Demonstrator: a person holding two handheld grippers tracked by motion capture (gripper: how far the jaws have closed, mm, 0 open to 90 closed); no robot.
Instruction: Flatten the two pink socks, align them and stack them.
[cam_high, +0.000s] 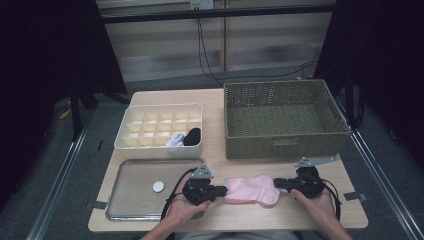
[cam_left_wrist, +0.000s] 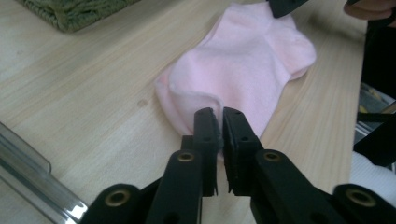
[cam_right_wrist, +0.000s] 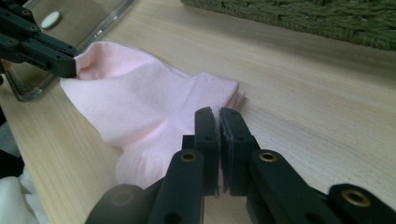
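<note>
I have the left gripper (cam_high: 218, 190) with its jaws nearly closed, only a thin slit between the pads, and they pinch one end of the pink sock (cam_high: 251, 189). In the left gripper view (cam_left_wrist: 220, 122) the sock's rounded edge (cam_left_wrist: 243, 70) is bunched up right at the jaw tips and the rest of it stretches away ahead of them across the counter (cam_left_wrist: 93, 79).

My right gripper (cam_high: 276, 184) is pressed together the same way, its jaws clamped on the opposite end of the sock. In the right gripper view (cam_right_wrist: 218, 120) the fabric (cam_right_wrist: 140, 107) passes under and between the tips, then spreads out ahead and to the left of them, up to where the other gripper's jaws bite its far edge.

So the sock lies flat on the counter between the two pairs of jaws, gripped at both ends. The green wicker basket (cam_high: 282, 117) sits beyond the right jaws, well apart. The metal tray (cam_high: 135, 190) lies just beside the left gripper, away from the sock, and the white compartment box (cam_high: 160, 131) stands beyond that tray.
</note>
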